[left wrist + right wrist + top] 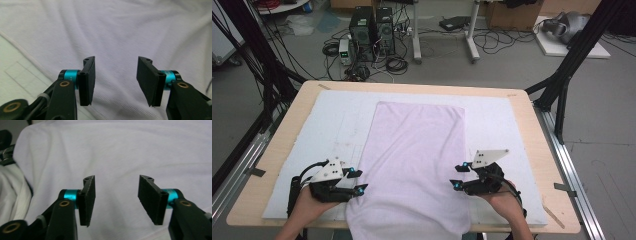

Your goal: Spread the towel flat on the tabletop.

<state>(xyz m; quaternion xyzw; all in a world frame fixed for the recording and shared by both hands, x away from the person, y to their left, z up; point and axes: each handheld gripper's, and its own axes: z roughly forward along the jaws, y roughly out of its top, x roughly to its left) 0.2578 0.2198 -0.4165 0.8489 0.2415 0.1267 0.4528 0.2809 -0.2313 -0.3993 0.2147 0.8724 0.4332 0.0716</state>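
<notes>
A pale lilac rectangular cloth towel (414,165) lies flat on the white padded table mat (492,115). Left gripper (357,181) and right gripper (460,176) sit at its opposite edges. Both stand open, nothing gripped.

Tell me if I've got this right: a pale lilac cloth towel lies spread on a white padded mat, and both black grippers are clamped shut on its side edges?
Not quite. The pale lilac cloth towel does lie spread on the white padded mat, but the left gripper and right gripper are open, nothing pinched between their pads. Both gripper views show this.
</notes>
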